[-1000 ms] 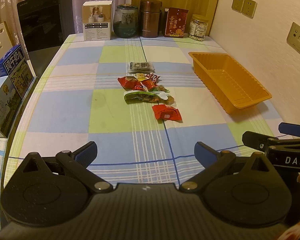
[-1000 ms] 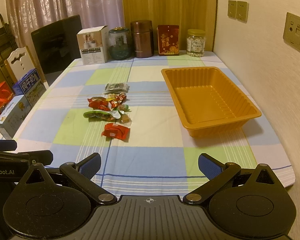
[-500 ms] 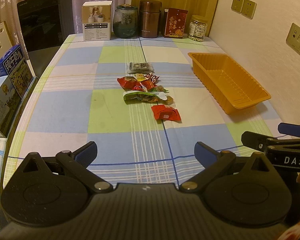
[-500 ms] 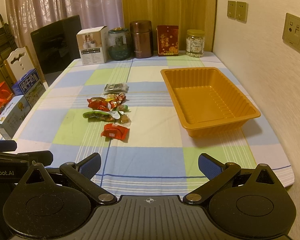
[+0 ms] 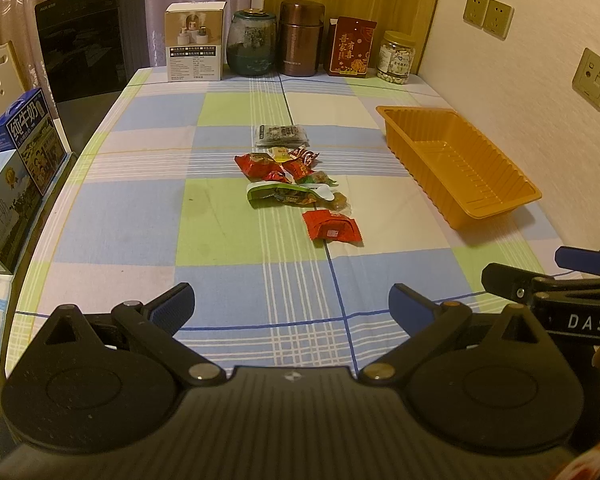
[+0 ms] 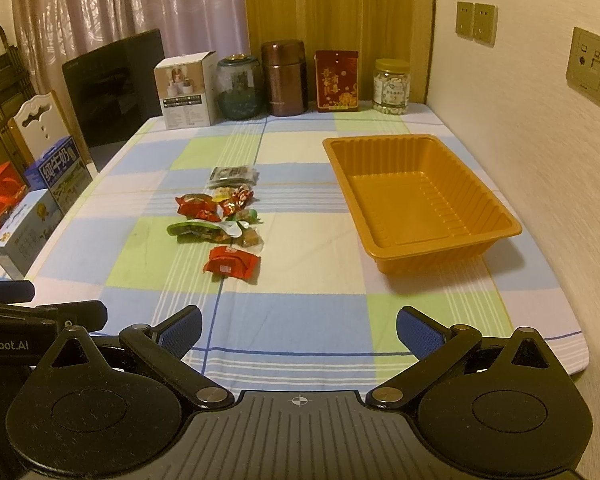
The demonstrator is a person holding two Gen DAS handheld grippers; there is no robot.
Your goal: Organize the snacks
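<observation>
While both views drift only slightly since a second ago, left gripper point(image 5: 290, 304) and right gripper point(image 6: 298, 326) gape wide, empty; snacks point(image 6: 220, 220) apparently untouched, tray point(image 6: 496, 236) unfilled.

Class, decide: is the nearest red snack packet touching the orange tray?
Apart. The right wrist view shows a wide strip of bare tablecloth between the red packet and the tray.

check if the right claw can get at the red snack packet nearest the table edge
Probably yes: the right claw is open and empty, and only bare tablecloth lies between it and the red packet, which sits apart from the pile.
</observation>
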